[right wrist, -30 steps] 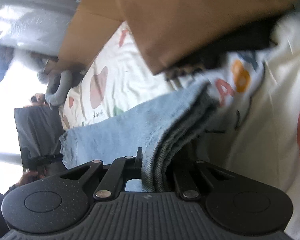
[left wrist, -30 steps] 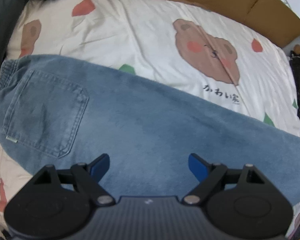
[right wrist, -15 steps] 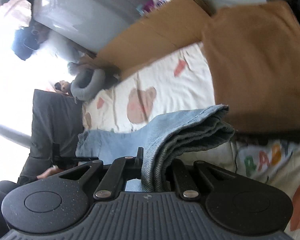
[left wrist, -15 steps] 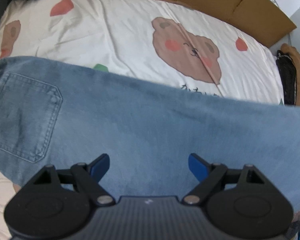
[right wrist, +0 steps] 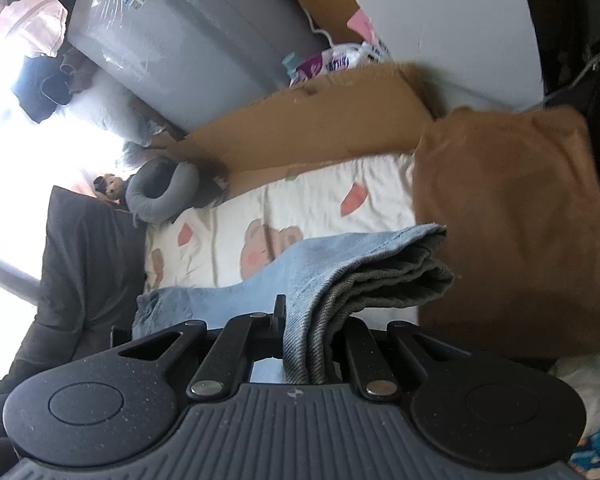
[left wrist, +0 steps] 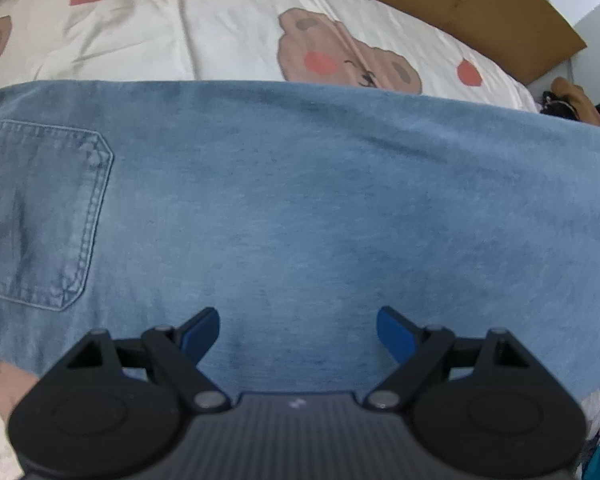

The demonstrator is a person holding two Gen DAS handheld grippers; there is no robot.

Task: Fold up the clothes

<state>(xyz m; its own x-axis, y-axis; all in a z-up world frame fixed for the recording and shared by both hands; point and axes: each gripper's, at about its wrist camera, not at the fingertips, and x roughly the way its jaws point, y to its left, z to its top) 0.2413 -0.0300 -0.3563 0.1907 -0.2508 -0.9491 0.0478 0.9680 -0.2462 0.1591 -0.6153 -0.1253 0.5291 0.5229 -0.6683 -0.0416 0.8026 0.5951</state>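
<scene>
Light blue jeans (left wrist: pixel 300 208) lie across a white bed sheet (left wrist: pixel 228 36) printed with bears, a back pocket (left wrist: pixel 40 216) at the left. My left gripper (left wrist: pixel 298 330) hovers just above the denim, pointing down, open, its blue fingertips (left wrist: pixel 202 328) wide apart with nothing between them. In the right wrist view my right gripper (right wrist: pixel 312 328) is shut on the bunched leg ends of the jeans (right wrist: pixel 364 268), lifted off the bed, and the fabric trails down to the waistband (right wrist: pixel 160 312).
Brown cardboard (left wrist: pixel 480 12) lines the bed's far side. A folded brown garment (right wrist: pixel 512 232) lies at the bed's end. A grey neck pillow (right wrist: pixel 160 196), a grey appliance (right wrist: pixel 188 48) and a person's dark sleeve (right wrist: pixel 80 280) show in the right wrist view.
My right gripper has risen with the jeans' leg ends, so the bed and room now show beyond. My left gripper has sunk closer to the denim, which now spans the whole view.
</scene>
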